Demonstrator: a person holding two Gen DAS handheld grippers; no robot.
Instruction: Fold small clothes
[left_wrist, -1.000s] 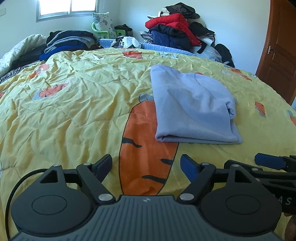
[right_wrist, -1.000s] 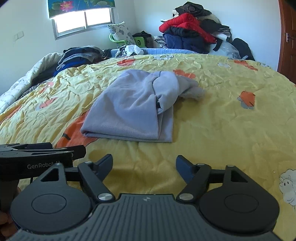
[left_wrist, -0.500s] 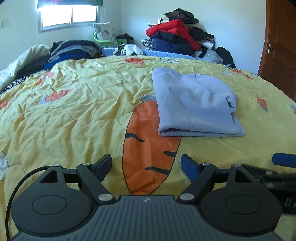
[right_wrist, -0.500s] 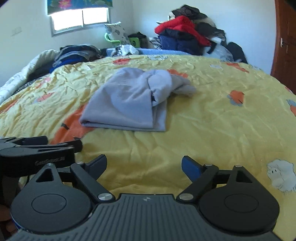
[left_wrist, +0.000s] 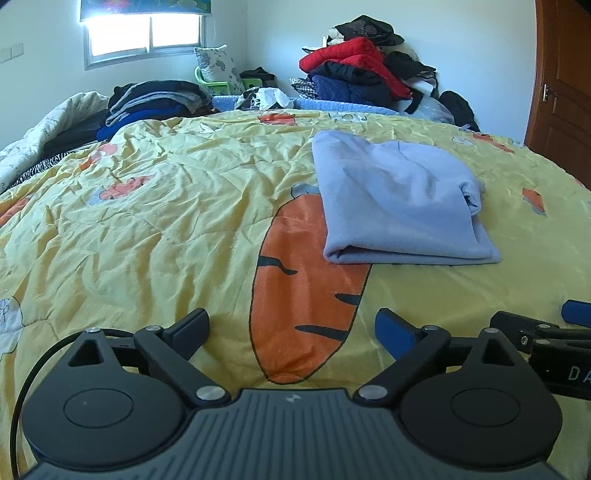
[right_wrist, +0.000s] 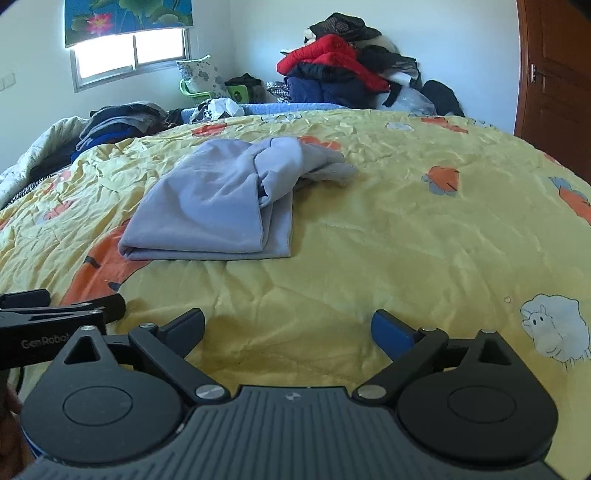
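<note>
A lilac-grey garment (left_wrist: 395, 199) lies folded in half on the yellow carrot-print bedspread (left_wrist: 147, 221), its thick fold edge facing me. In the right wrist view the garment (right_wrist: 218, 206) has a rumpled sleeve bunched at its far right end. My left gripper (left_wrist: 291, 326) hovers near the bed's front, short of the garment and to its left, jaws opening wide with nothing between them. My right gripper (right_wrist: 288, 326) sits in front of the garment and slightly right, jaws also opening, nothing between them. Each gripper shows at the other view's edge.
A heap of red, navy and black clothes (left_wrist: 365, 70) rises at the far wall. Stacked dark clothes (left_wrist: 151, 99) lie at the bed's far left by a white quilt (left_wrist: 44, 129). A brown door (left_wrist: 561, 81) stands at the right. A green chair (right_wrist: 207, 88) is under the window.
Both grippers' jaws have spread wider. Both views have tilted up a little, showing more of the window and wall. The garment lies as before.
</note>
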